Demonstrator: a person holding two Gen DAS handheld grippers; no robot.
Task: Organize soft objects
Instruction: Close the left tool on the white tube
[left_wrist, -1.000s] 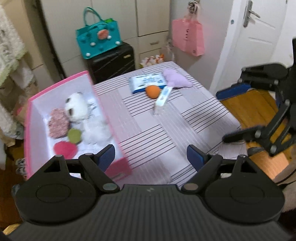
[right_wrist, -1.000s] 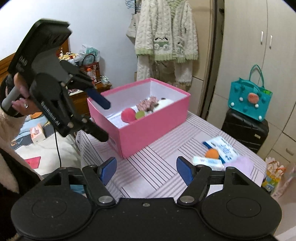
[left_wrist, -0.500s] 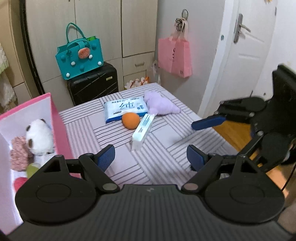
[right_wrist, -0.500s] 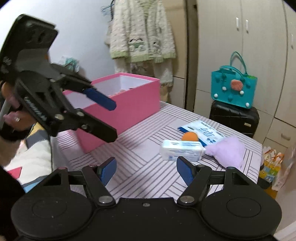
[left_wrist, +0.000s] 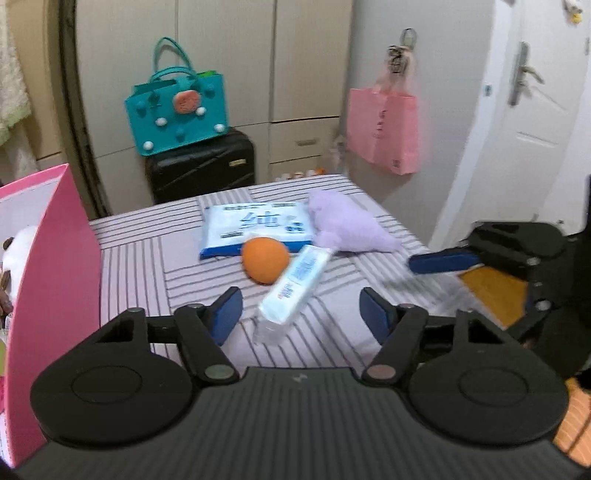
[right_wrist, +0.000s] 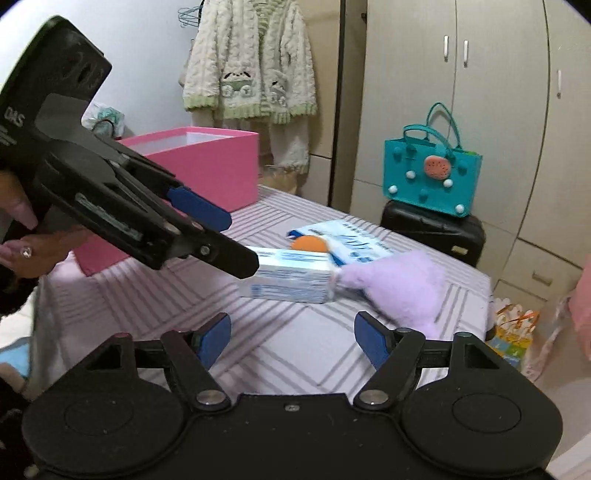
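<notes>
Striped table (left_wrist: 140, 266) filling the middle, pink box (left_wrist: 55, 258) standing at its left edge, a white plush just peeking over the box wall. Flat blue-and-white wipes pack (left_wrist: 255, 225) lying toward the far end, purple plush (left_wrist: 347, 225) touching its right side, orange ball (left_wrist: 265, 259) resting against its near edge. Long tissue pack (left_wrist: 295, 288) dead ahead of the left gripper (left_wrist: 300, 314), jaws spread wide, nothing held, near end of the pack almost between the pads. Long axis running away and slightly rightward, so roughly along the fingers, not across them. Right gripper (right_wrist: 291, 338) also gaping and empty, broadside to that same pack, purple plush nearest its right finger. Left looking closer to the pack.
</notes>
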